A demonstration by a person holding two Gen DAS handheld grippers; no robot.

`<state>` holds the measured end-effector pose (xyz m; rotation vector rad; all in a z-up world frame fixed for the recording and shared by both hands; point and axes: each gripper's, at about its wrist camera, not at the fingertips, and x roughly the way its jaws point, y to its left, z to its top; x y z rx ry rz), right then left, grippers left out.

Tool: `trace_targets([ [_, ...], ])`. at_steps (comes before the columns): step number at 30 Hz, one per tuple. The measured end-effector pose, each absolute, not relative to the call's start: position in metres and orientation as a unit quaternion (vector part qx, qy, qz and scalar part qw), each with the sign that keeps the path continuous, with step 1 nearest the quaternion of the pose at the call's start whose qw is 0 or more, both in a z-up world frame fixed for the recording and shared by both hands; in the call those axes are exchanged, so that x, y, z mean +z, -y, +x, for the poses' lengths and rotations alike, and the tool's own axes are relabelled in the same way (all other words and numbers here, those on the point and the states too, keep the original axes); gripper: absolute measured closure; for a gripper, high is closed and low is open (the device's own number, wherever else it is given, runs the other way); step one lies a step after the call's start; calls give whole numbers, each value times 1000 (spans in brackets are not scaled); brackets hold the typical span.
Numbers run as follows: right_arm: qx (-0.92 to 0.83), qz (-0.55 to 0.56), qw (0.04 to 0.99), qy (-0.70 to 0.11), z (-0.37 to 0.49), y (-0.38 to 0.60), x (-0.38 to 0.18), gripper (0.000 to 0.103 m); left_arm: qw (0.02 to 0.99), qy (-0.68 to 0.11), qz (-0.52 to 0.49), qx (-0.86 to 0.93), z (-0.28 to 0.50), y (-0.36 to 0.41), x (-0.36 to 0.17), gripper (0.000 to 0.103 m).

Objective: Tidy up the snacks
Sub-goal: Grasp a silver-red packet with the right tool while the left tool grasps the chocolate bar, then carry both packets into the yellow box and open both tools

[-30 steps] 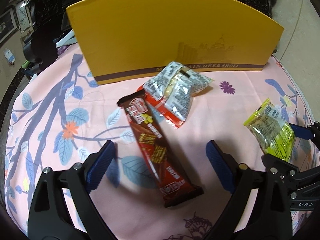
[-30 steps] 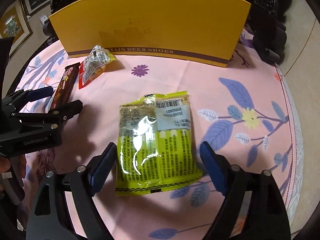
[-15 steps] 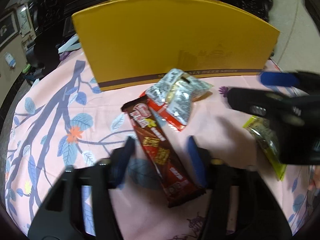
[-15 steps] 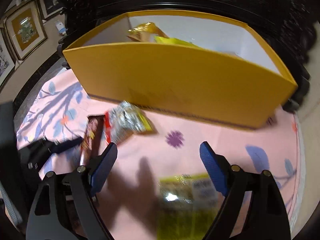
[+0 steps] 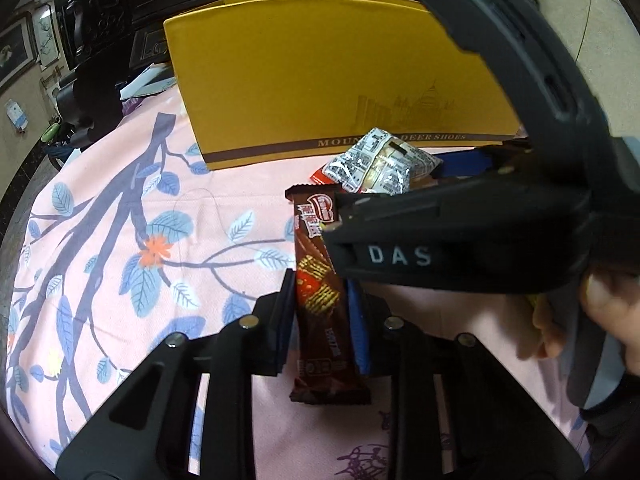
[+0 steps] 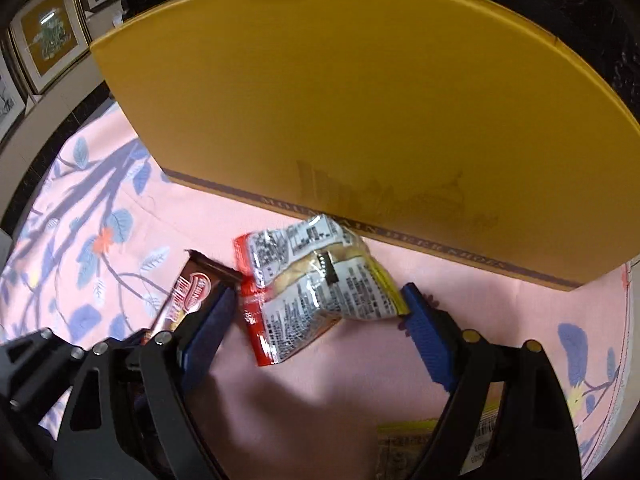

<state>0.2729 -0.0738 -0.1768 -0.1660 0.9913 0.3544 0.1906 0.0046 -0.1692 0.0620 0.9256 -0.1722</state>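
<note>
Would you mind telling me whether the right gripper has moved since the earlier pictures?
Yes. The right gripper left the green packet and moved toward the yellow box, now straddling the silver packet.

Snack packets (image 6: 320,280) before box (image 6: 360,100)

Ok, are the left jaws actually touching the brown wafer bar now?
Touching. In the left wrist view the left gripper has its blue pads pressed against both long edges of the brown wafer bar, with no gap showing.

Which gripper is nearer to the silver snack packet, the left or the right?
Right. The right gripper has its open, closing jaws on either side of the silver snack packet. The left gripper is shut on the brown wafer bar, beside the packet.
</note>
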Motion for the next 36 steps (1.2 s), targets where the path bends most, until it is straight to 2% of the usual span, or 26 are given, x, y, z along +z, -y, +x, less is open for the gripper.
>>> trace_targets([
  [1, 166, -73, 863, -471, 274, 75, -176, 23, 891, -446, 29, -83, 191, -5, -169, 79],
  [3, 162, -65, 868, -466, 275, 77, -175, 37, 891, -446, 24, -83, 192, -7, -169, 79],
  [5, 176, -23, 871, -458, 275, 84, -167, 73, 891, -447, 23, -83, 192, -7, -169, 79],
  [10, 181, -27, 873, -452, 270, 88, -162, 77, 891, -446, 17, -84, 195, -8, -169, 79],
  [16, 185, -7, 882, -433, 248, 114, -151, 77, 894, -439, 8, -87, 193, -11, -164, 79],
  [36, 168, 15, 915, -368, 189, 158, -94, 77, 917, -383, 35, -102, 165, 8, -97, 79],
])
